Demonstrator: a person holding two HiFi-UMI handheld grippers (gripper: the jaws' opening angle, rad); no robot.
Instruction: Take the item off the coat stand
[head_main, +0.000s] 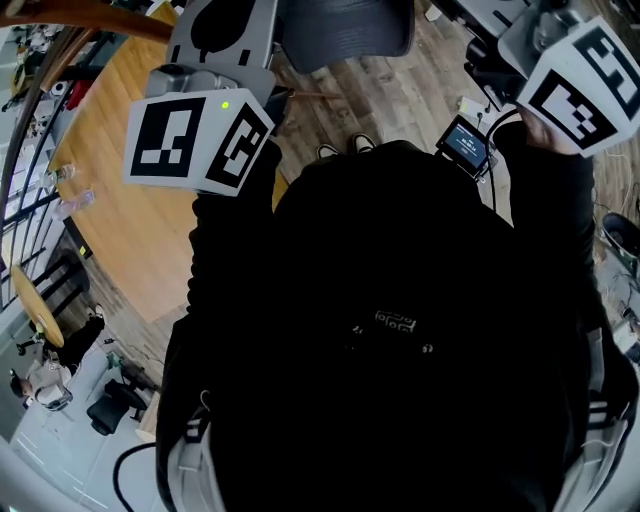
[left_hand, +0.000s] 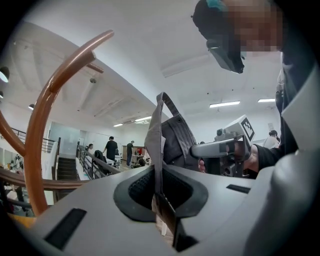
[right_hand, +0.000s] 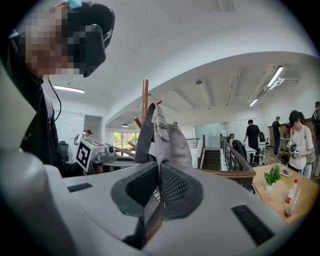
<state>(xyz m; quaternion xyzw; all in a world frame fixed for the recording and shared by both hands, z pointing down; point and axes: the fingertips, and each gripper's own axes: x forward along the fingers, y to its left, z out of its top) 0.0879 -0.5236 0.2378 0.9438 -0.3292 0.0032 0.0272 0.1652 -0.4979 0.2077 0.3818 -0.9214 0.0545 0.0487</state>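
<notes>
My left gripper (left_hand: 159, 186) has its jaws pressed together on a flat grey strap (left_hand: 156, 150), with nothing more than the strap's thickness between the pads. The strap belongs to the grey fabric item (left_hand: 176, 137), a soft piece with a darker stitched panel. It stands just above and beyond these jaws. The strap loops up over the item, and its top shows clear against the ceiling. To the left of these jaws, well apart from the item, a curved arm (left_hand: 42, 120) of the brown wooden coat stand bends upward.

My right gripper (right_hand: 159, 186) is closed just as tightly and pinches the lower edge of the same item. Seen from there, the item rises straight above the jaws as light grey cloth with a small round eyelet, and a darker strap runs up its left side. Directly behind it, beyond the jaws, stands the upright pole (right_hand: 145, 97) of the coat stand with its pegs. The item's top overlaps them, and I cannot tell whether it touches a peg.

In the head view I hold both grippers up ahead of my black-clothed chest. The left marker cube (head_main: 195, 140) is above a wooden table (head_main: 120, 220), and the right marker cube (head_main: 580, 88) is well apart from it on the other side.
</notes>
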